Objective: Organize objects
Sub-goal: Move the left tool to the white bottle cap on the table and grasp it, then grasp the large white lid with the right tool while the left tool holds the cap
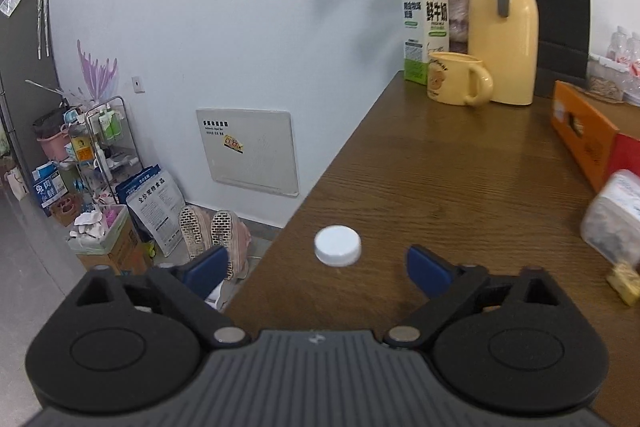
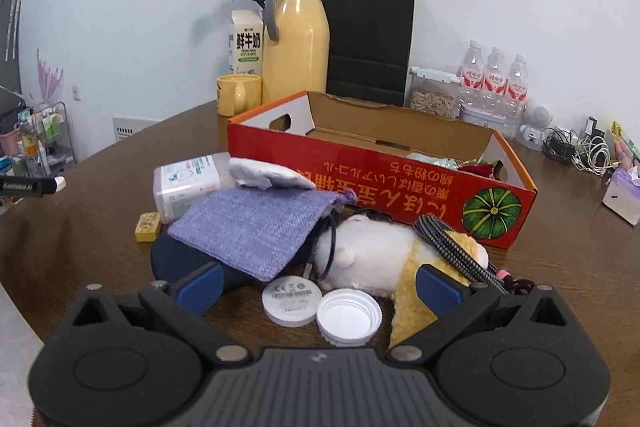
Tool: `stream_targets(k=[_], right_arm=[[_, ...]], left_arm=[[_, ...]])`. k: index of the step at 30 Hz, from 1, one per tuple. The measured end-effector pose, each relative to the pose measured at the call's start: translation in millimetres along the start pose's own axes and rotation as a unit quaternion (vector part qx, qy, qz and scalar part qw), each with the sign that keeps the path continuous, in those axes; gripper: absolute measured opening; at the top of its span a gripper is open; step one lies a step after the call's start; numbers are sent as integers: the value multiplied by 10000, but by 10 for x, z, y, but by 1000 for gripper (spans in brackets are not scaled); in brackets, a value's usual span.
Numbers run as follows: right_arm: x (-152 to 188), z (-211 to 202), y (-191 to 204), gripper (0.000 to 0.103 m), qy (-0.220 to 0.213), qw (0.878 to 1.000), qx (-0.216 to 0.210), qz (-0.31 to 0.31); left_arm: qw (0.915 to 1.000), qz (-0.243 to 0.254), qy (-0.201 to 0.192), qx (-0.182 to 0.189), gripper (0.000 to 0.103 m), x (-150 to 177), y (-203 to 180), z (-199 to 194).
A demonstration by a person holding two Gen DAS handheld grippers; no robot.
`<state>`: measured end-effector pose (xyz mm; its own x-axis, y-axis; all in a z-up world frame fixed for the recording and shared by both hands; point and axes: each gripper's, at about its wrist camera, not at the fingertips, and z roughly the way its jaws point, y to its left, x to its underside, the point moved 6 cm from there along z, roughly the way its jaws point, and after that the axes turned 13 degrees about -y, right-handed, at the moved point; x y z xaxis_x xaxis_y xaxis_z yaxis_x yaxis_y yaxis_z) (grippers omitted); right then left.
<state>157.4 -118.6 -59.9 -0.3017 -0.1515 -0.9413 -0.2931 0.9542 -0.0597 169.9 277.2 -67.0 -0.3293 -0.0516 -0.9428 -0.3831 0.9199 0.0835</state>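
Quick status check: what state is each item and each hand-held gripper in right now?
Left hand-held gripper: open, holding nothing.
White cap: top up on the table near its edge, just ahead of the open fingers, untouched.
Right hand-held gripper: open, holding nothing.
White lid: upside down, hollow side up.
Round white disc: flat, label up, beside the lid.
Cardboard box: open-topped, a few things inside.
Purple pouch: lying flat.
Plush toy: on its side.

Left gripper (image 1: 316,263) spread wide above wooden table (image 1: 460,167), white bottle cap (image 1: 337,245) just ahead between blue fingertips (image 1: 426,267), untouched; yellow mug (image 1: 456,78), yellow thermos jug (image 1: 503,27), milk carton (image 1: 424,27) at far edge
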Motion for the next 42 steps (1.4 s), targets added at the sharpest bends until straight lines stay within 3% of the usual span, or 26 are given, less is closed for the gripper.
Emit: stream_targets(k=[4,6,7,8,18,23,28,35,42], right_arm=[[-17,29,3,103,-7,10000,45,1],[-39,45,10,103,-19,10000,61,-3],[-47,54,16,103,-22,10000,61,-1],[-55,65,24,103,-23,10000,56,0],[-32,48,26,101,-5,10000,-20,-14],[21,-8,10,88,34,9999,-140,11],[112,-28,-27,69,163,9997,-178,72],[256,-9,-88,56,365,9992,-158,95],[288,-4,-210,56,312,9991,-99,272]], left_arm=[[9995,-106,230,192,68,22,33,263],[9986,-250,195,416,51,-18,46,282],[9986,-205,248,430,37,-12,40,301],[9985,-195,230,465,29,-11,36,302],[9973,-291,21,670,29,-70,-167,31],[9934,-360,-362,1026,29,-234,-439,-314],[9869,-512,-597,1409,29,-288,-746,-615],[9800,-630,-496,1820,29,-196,-1073,-846],[9797,-580,-416,1871,29,-150,-1191,-946]])
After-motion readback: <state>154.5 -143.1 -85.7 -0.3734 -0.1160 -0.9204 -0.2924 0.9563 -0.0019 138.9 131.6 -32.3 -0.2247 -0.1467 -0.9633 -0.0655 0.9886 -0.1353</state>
